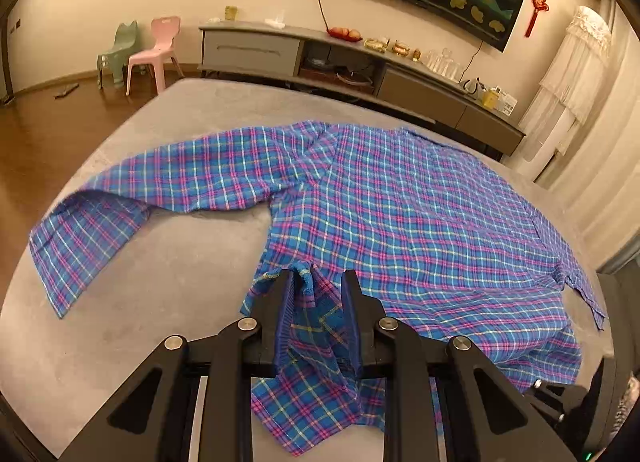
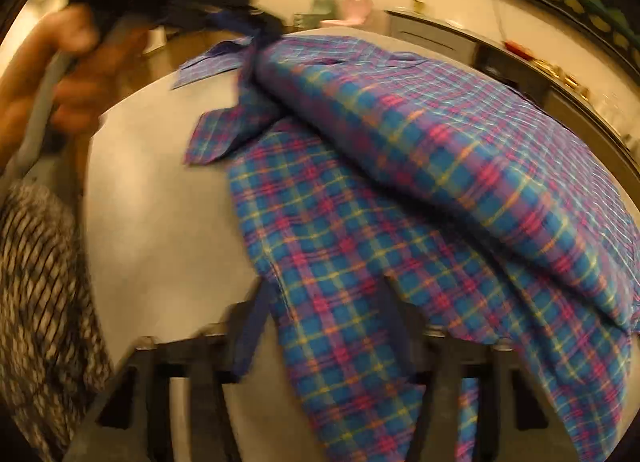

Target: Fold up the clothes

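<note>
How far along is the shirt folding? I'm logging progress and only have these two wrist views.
Early stage. Done: the plaid shirt is spread over the grey table, one sleeve still stretched out sideways. In hand: the left gripper pinches a bunched hem corner, and the right gripper has cloth between its fingers, blurred. Left: no finished fold shows; sleeves and body remain.

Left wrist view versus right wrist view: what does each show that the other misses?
Only the left wrist view shows the left gripper from behind, fabric between its fingers, and a sleeve spread flat. Only the right wrist view shows the person's hand and the right gripper with cloth between its fingers, blurred. Both show the plaid shirt on the grey surface.
</note>
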The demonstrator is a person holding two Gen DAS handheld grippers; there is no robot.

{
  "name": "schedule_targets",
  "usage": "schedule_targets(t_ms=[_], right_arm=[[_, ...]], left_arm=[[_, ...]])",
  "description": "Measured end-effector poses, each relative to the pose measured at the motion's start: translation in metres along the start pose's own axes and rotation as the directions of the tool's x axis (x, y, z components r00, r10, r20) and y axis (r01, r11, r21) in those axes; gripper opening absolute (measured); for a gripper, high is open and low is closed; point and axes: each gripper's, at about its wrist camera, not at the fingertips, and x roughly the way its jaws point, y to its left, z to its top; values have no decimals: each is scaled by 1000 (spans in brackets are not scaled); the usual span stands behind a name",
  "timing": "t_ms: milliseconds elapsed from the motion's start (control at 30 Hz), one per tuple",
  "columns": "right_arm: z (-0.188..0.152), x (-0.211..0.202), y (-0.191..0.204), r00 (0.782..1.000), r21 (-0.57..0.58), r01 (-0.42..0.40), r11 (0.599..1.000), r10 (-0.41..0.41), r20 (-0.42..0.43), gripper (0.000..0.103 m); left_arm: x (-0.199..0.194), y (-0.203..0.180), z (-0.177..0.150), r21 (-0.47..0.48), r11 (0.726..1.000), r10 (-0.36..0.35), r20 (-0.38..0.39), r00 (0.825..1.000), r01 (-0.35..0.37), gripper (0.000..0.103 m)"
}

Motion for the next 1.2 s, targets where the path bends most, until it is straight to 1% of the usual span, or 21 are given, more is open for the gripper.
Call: schedule_targets(t_ms=[67, 133, 233, 267, 333, 400, 433, 467, 533, 633, 700, 767, 800, 833, 900, 967, 1033, 1067, 1133, 1167, 1200], right_arm=[[4, -11, -10, 1000, 21, -25, 999, 25, -19, 9], [-3, -43, -7, 997, -13, -68, 998, 68, -26, 9], [-27, -102, 11, 985, -170, -165, 972, 155, -70, 9], [-35, -115, 12, 981, -199, -185, 962, 169, -92, 9], [-56, -137, 10, 965, -216, -246, 945, 216, -150, 10], [-73, -143, 6, 937, -232, -319, 919, 270, -222, 24], [-75, -150, -2, 935, -235, -328, 915, 278, -221, 37], [-76, -159, -13, 938, -235, -325, 916, 281, -204, 42], [-70, -182, -46, 945, -195, -320, 927, 297, -135, 42], [-35, -218, -121, 957, -30, -285, 958, 286, 46, 52], [-8, -228, -179, 981, 135, -176, 975, 162, 110, 55], [2, -209, -233, 1000, 278, -13, 960, 8, 19, 55], [-2, -196, -254, 998, 325, 53, 944, -43, -38, 55], [-10, -183, -274, 992, 368, 114, 923, -86, -91, 54], [-30, -158, -289, 981, 420, 159, 893, -95, -171, 45], [-46, -153, -292, 945, 334, 274, 902, -188, -269, 38], [-59, -156, -301, 892, 276, 401, 873, -304, -335, 38], [-67, -160, -309, 855, 262, 472, 842, -365, -369, 38], [-85, -165, -323, 744, 198, 626, 755, -500, -444, 38], [-89, -168, -328, 713, 189, 664, 723, -537, -450, 38], [-91, -171, -331, 697, 193, 688, 699, -563, -445, 38]], left_arm=[[-20, 7, 4, -31, 999, -15, 90, 996, 17, 23], [-37, 17, 6, -73, 996, -37, 165, 986, 50, 23], [-47, 26, 7, -102, 992, -52, 197, 979, 73, 24], [-43, 24, 7, -93, 993, -49, 178, 983, 67, 25], [-19, 9, 5, -31, 999, -35, 74, 997, 38, 25], [14, -16, -3, 109, 994, 31, -54, 998, -25, 25], [26, -27, -7, 182, 982, 76, -90, 993, -59, 25], [38, -38, -13, 260, 961, 130, -115, 985, -96, 25], [57, -55, -21, 386, 908, 227, -129, 965, -162, 25], [77, -66, -26, 470, 861, 290, -137, 947, -196, 25], [90, -69, -28, 496, 845, 314, -153, 937, -202, 25], [105, -70, -31, 521, 827, 348, -178, 920, -212, 24], [108, -70, -32, 532, 818, 357, -170, 919, -219, 23], [109, -70, -31, 535, 815, 357, -161, 920, -222, 23], [110, -68, -29, 522, 822, 353, -155, 923, -226, 23], [113, -67, -26, 519, 823, 354, -147, 924, -233, 23], [120, -67, -20, 520, 817, 365, -134, 921, -248, 22], [124, -68, -17, 523, 812, 374, -126, 919, -259, 21], [131, -72, -12, 535, 798, 393, -108, 913, -280, 17], [133, -74, -12, 544, 791, 396, -105, 912, -281, 15], [133, -76, -11, 547, 794, 387, -117, 915, -266, 14]])
